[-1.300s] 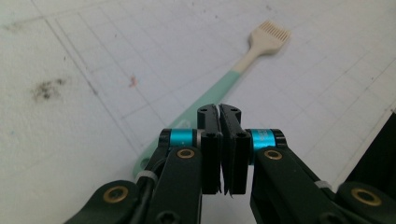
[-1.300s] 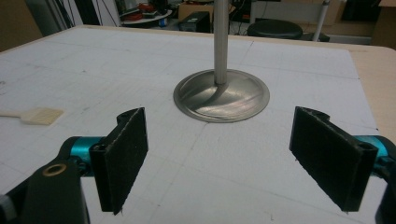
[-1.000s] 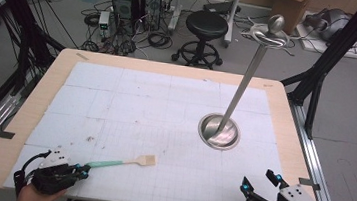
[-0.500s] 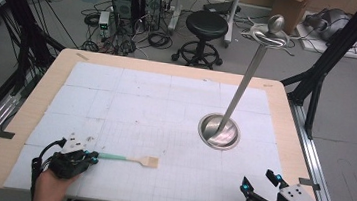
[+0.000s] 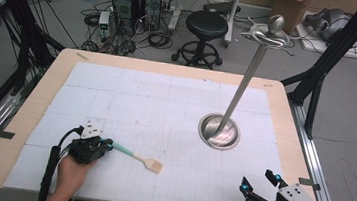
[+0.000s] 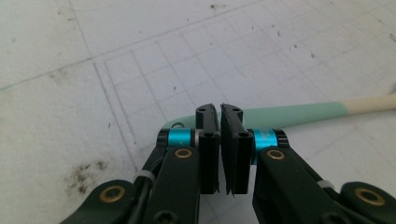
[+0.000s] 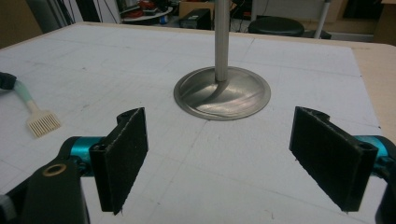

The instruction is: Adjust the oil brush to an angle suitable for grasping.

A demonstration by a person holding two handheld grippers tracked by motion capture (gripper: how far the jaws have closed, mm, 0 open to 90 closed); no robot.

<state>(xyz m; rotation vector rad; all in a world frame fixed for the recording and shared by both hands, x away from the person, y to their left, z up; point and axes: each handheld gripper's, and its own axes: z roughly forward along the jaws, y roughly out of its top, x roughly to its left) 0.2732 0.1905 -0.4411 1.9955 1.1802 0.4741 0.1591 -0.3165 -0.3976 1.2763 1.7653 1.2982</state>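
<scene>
**Left gripper arrives at the brush handle**

Since a second ago the left gripper (image 5: 92,146) has slid in from the near-left corner and now sits at the green end of the small brush (image 5: 136,156), which has hardly shifted on the tabletop (image 5: 117,94). From the left gripper view its jaws look pressed almost together just in front of the green handle (image 6: 289,115), which runs across behind them; whether they pinch anything I cannot tell. The right gripper (image 5: 263,196) has stayed parked at the near-right edge, jaws spread wide and empty.

If a pickup is the aim, I would say the jaws need to open, straddle the handle squarely near its end, and close low, so the thin stick does not roll or pivot away.

The brush lies flat, bristle head (image 7: 43,123) pointing toward the middle, well apart from the steel stand (image 5: 219,131), whose pole rises tilted to a hooked, knobbed top. The white gridded mat is scuffed and speckled. Beyond the tabletop: a black stool (image 5: 207,25), computer towers, loose cables on the floor.
</scene>
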